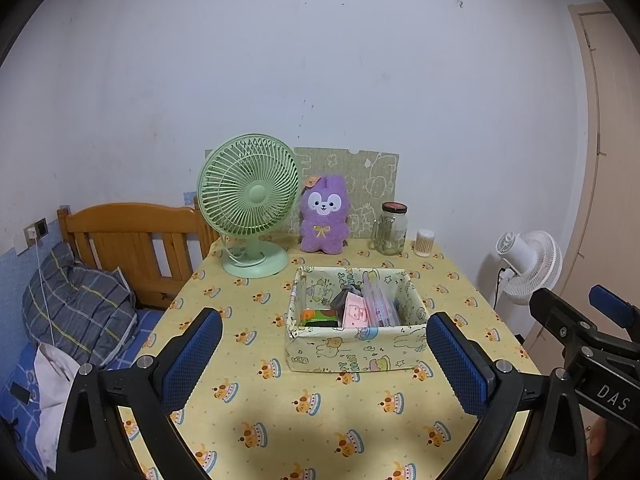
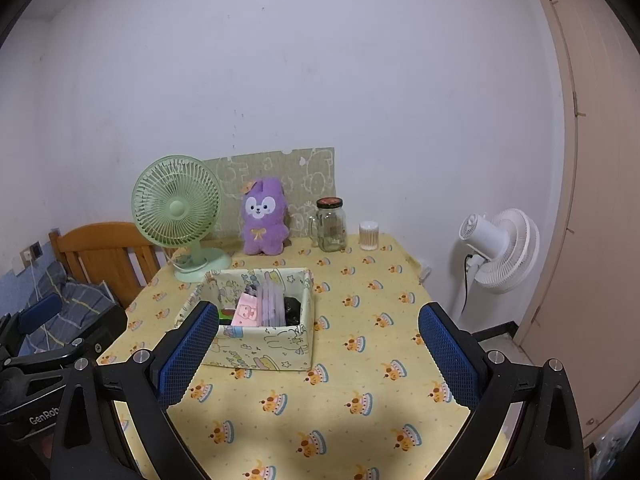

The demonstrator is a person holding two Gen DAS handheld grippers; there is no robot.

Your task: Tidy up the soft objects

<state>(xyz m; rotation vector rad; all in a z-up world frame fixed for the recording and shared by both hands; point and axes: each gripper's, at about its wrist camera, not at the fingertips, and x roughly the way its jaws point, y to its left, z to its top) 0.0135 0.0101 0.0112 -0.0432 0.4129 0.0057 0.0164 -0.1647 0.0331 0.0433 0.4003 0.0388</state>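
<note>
On top of the yellow tablecloth w/ little cake pics sits a cartoon box, about mid table. Inside it: a pink packet, a clear case, something green & something dark. At the back, by the wall, a purple bunny plush sits up straight, just right of the green fan & left of a glass jar. A small tub of cotton buds is right of the jar. Left gripper hangs over the near side of the table, jaws wide apart, holding nothing. Right gripper is the same: wide apart, nothing in it. Both are well back from the plush. A white fan stands on the floor at the right.
</note>
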